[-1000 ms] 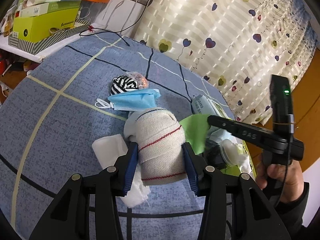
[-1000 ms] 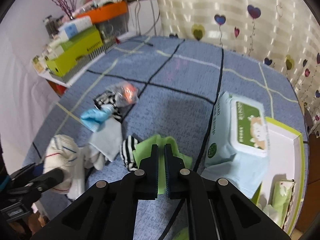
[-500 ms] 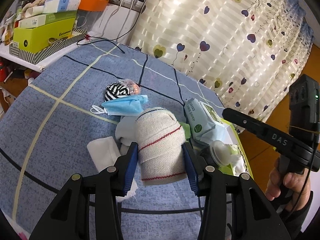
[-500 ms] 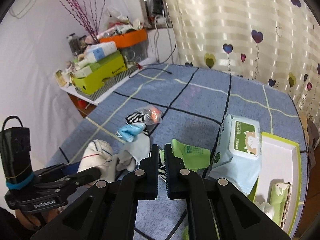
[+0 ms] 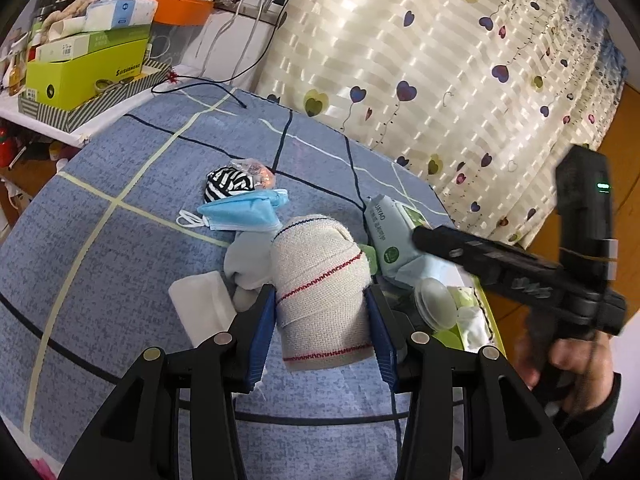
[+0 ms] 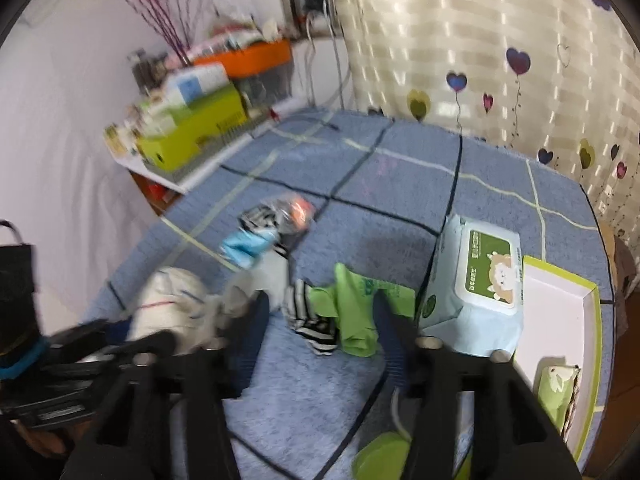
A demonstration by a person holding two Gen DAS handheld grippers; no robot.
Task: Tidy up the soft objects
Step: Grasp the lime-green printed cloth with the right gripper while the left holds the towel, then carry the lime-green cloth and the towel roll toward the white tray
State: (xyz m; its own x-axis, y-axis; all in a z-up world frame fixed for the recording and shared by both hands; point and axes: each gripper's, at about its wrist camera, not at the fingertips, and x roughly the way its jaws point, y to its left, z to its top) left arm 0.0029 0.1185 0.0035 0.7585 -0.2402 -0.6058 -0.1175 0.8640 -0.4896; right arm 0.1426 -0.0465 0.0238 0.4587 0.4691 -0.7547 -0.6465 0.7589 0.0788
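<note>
Left gripper (image 5: 322,330) clamps 1 bandage roll (image 5: 322,280), right gripper (image 6: 320,334) just opened, empty

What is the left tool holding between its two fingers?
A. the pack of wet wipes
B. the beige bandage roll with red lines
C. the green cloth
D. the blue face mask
B: in the left wrist view, the left tool clamps the beige bandage roll between its blue pads.

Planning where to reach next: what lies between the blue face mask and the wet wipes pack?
In the left wrist view, the bandage roll held in the left tongs sits between the face mask and the wipes pack, with pale grey cloth beside it.
</note>
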